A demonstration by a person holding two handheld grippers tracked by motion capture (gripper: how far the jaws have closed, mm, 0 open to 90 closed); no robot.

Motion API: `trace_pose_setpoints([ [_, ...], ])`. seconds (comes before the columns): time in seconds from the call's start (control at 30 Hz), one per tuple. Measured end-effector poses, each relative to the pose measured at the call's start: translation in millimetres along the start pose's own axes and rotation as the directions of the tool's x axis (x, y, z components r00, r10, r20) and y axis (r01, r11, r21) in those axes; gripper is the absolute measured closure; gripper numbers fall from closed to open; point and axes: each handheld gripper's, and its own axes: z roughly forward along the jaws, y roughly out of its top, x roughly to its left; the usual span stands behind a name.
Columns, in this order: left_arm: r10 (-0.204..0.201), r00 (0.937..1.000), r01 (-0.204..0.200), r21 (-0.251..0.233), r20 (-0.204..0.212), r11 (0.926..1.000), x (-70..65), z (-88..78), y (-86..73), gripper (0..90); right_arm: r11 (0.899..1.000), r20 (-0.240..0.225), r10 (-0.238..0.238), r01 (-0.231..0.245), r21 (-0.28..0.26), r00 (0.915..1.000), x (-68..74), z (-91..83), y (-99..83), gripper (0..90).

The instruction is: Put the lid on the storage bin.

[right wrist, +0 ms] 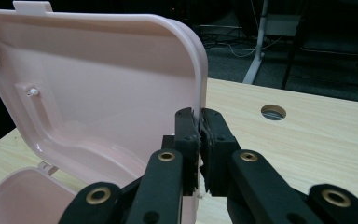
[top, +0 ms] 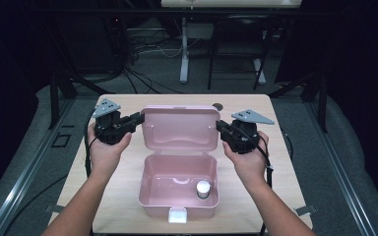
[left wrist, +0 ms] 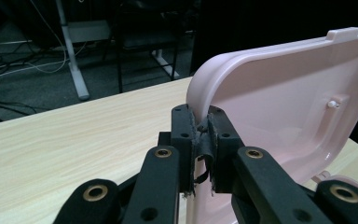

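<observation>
At mid-table, the lid [top: 180, 127] of a pink box [top: 178, 186] is held upright by both side edges.

Each edge is pinched: the left gripper [left wrist: 201, 133] is clamped on one, the right gripper [right wrist: 199, 130] on the other, so the lid is likely kept steady on its hinge. A small white-capped container [top: 203, 189] is left standing inside the box, near its front right corner, on the wooden table [top: 270, 147].

A light wooden table [top: 128, 206] with a round hole [right wrist: 273, 112]; cables [top: 142, 78] behind.
</observation>
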Motion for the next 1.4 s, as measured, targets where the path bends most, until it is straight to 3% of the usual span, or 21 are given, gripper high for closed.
trace_pose_setpoints([
  [0.63,0.02,0.9996,-0.02,-0.022,0.018,0.9996,-7.3,-17.7,-7.5,83.2,0.999,-0.006,-0.033,0.033,-0.018,0.9994,8.1,-15.4,-3.3,84.9],
  [0.87,0.024,0.9992,-0.024,-0.026,0.032,0.9994,-8.5,-23.3,-11.1,83.2,0.997,-0.015,-0.055,0.054,-0.048,0.9984,10.3,-20.7,-11.0,84.0],
  [1.4,0.038,0.9978,-0.036,-0.026,0.055,0.999,-14.6,-37.2,-18.7,82.6,0.997,-0.032,-0.065,0.063,-0.049,0.9974,14.5,-30.5,-20.8,82.4],
])
